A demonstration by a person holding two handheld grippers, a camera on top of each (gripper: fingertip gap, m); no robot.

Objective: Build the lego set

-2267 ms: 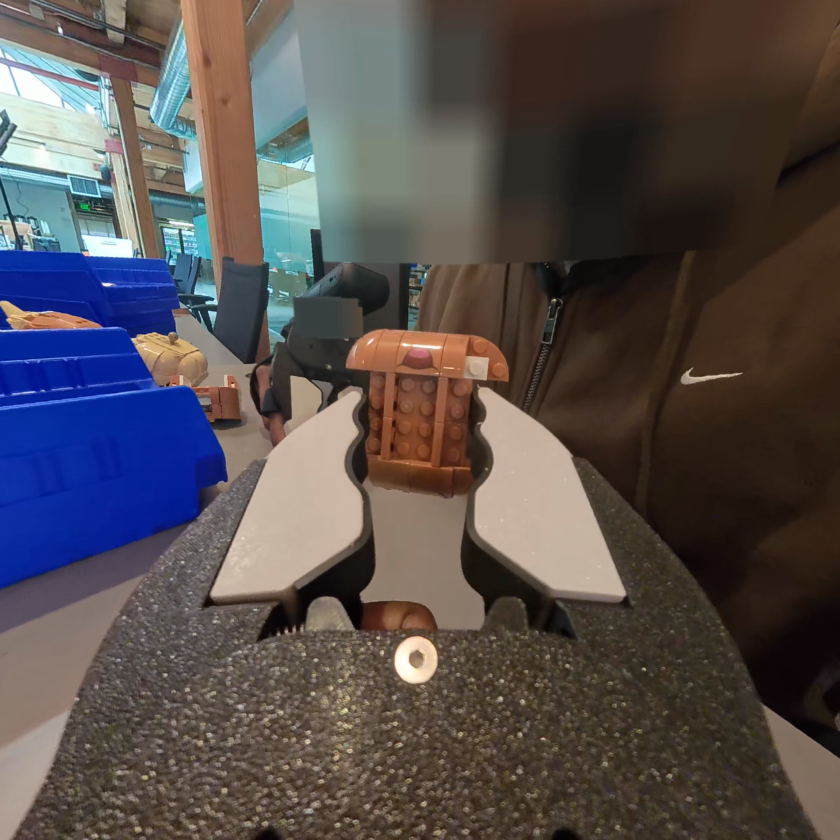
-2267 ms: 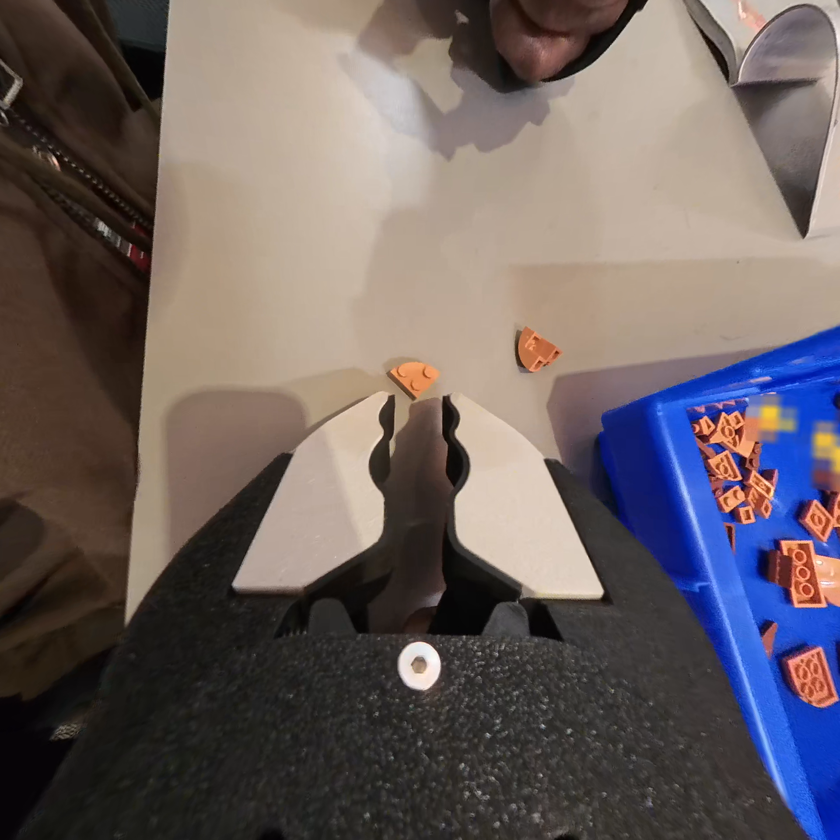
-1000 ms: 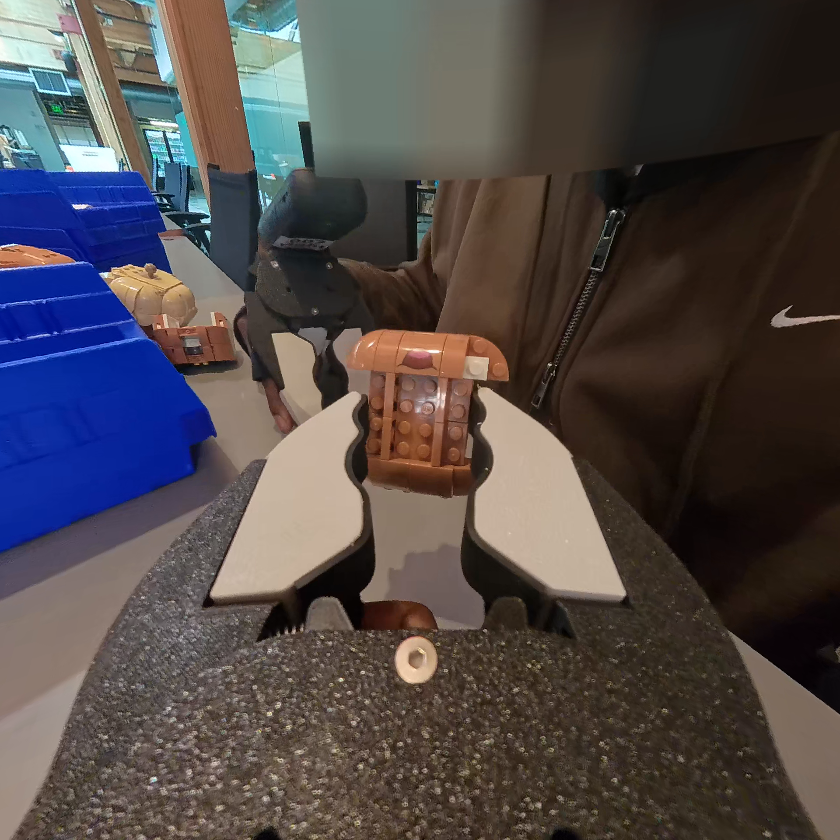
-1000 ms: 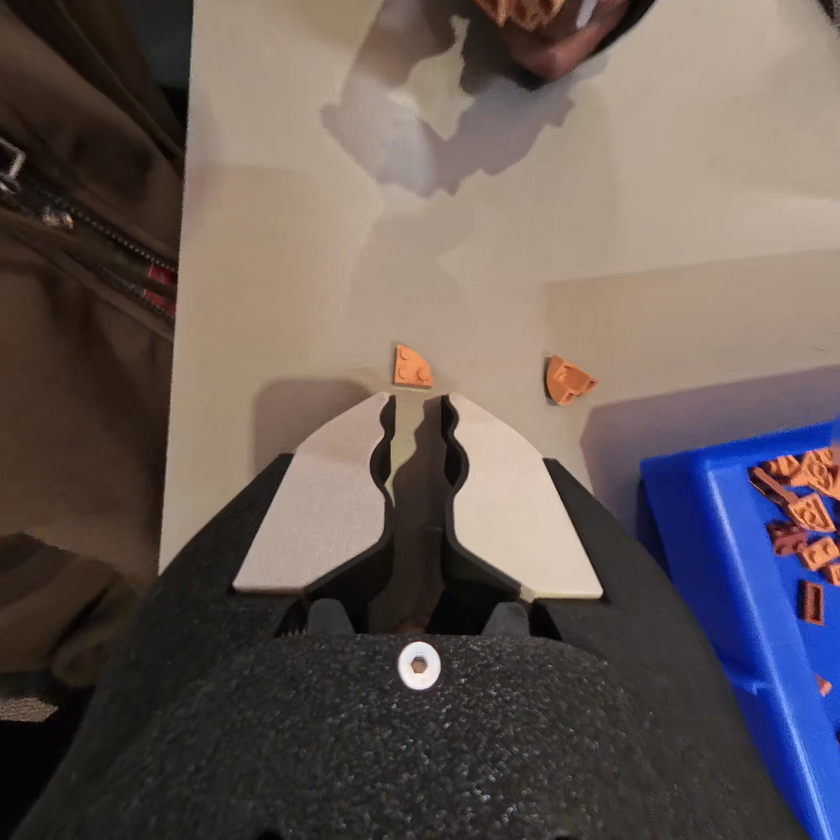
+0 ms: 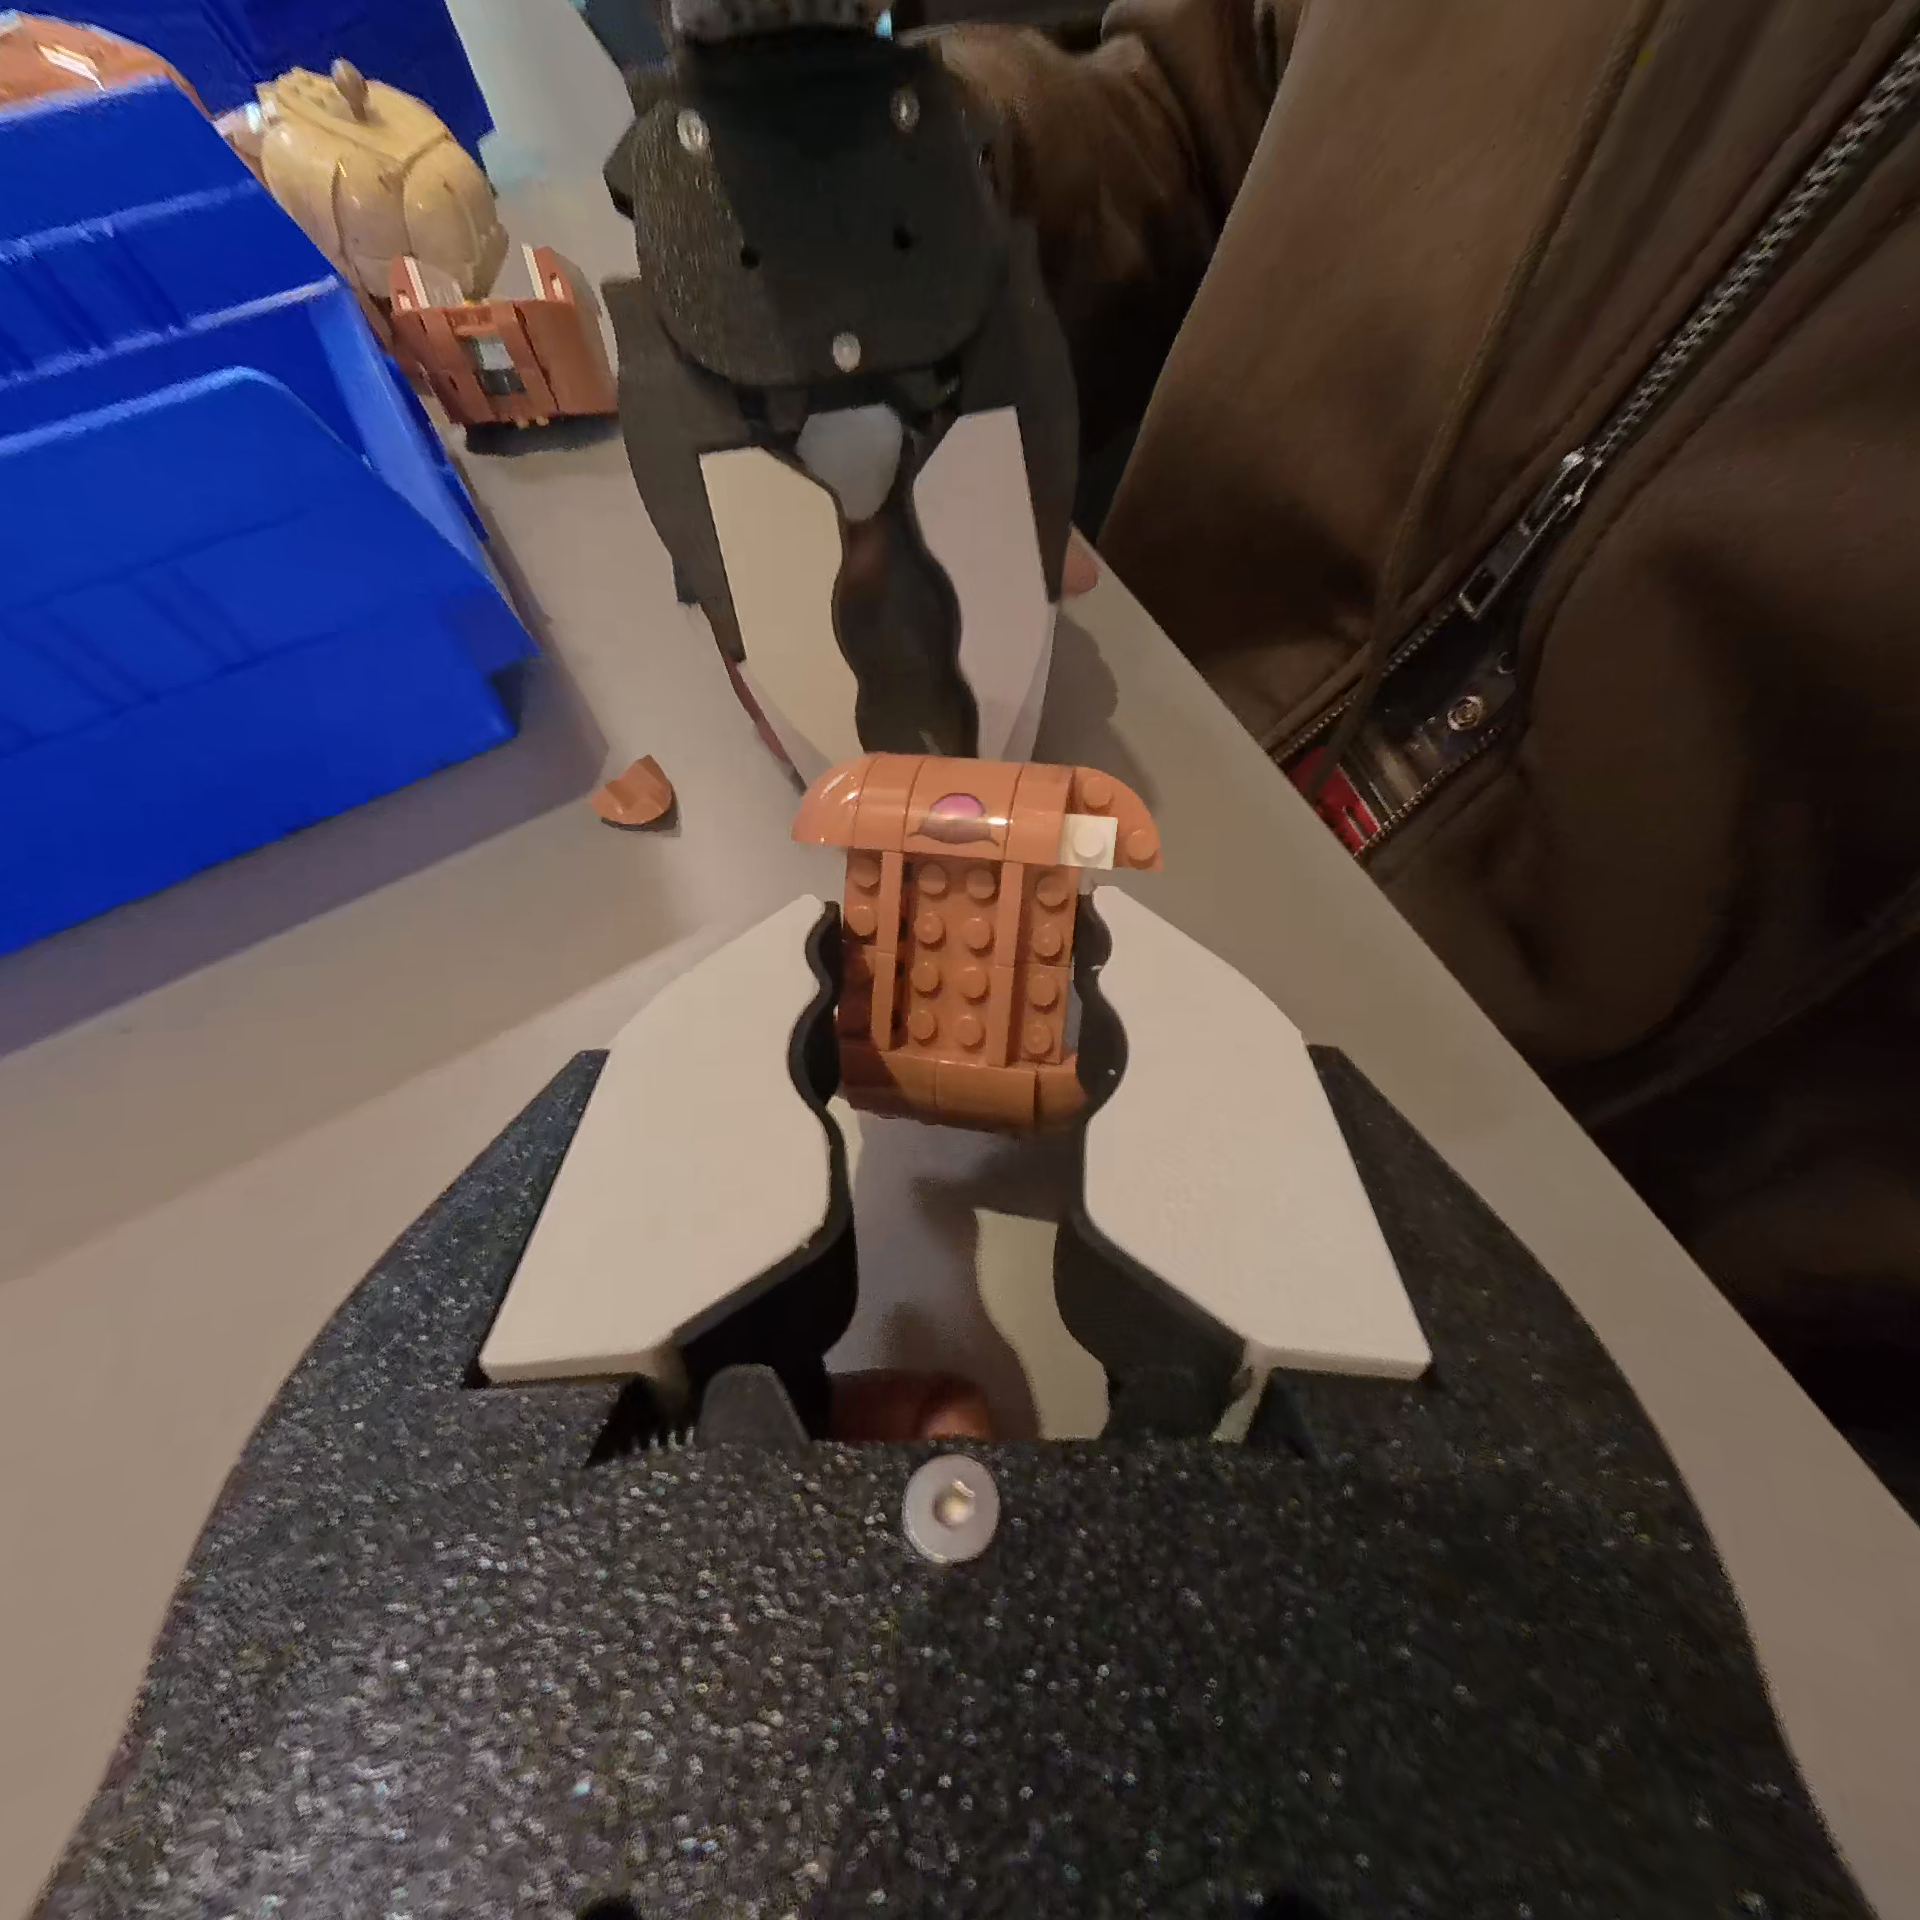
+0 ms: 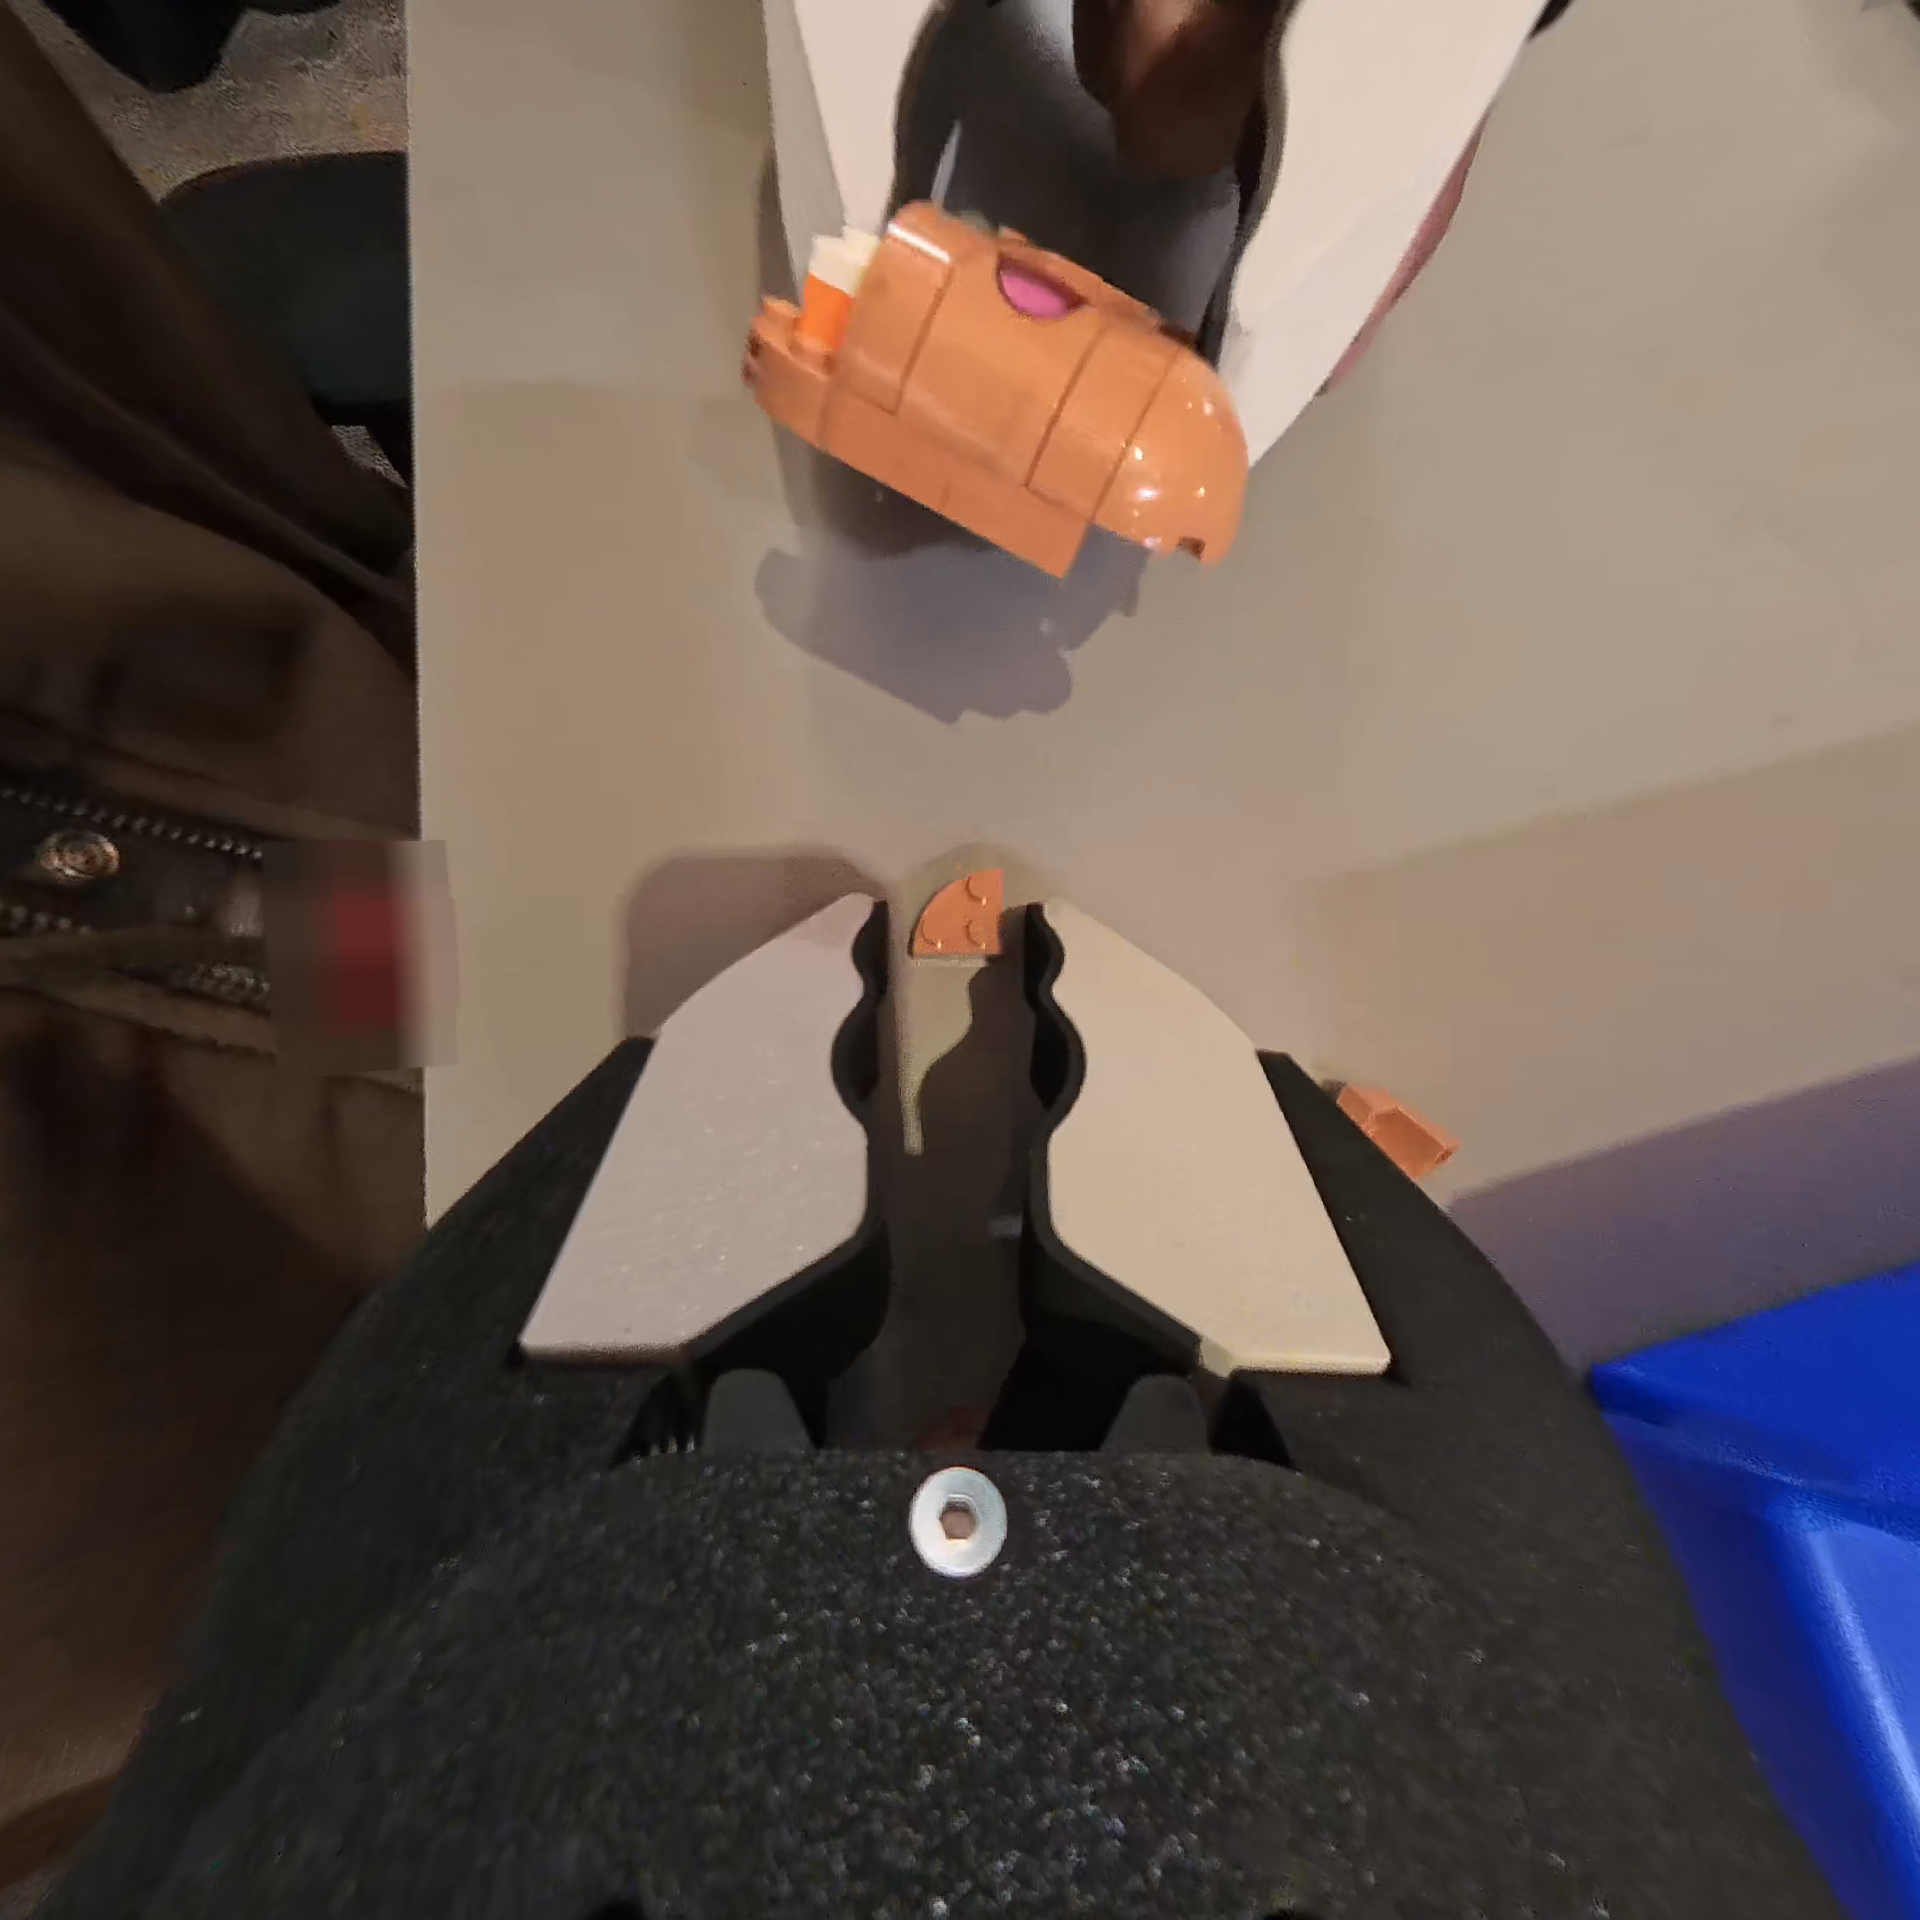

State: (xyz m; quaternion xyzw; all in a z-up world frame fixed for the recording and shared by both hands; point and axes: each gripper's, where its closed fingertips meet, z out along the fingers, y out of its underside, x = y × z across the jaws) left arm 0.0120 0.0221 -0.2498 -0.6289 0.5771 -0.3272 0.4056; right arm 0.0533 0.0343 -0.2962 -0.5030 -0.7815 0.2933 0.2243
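Quarter plate [image 6: 961, 916] between gripper [image 6: 956, 920] tips

Clamped brown lego build [image 5: 961, 956]; quarter-round plate [image 6: 961, 916] flat

The brown lego build [image 5: 961, 966] hides the tips of the right gripper [image 5: 902, 665] in the left wrist view. The second quarter-round piece [image 6: 1392, 1127] is half covered by the right gripper's body. The blue bin [image 6: 1766, 1538] is cut off at the frame edge, and a mosaic patch covers part of the jacket [image 6: 156, 623] zip
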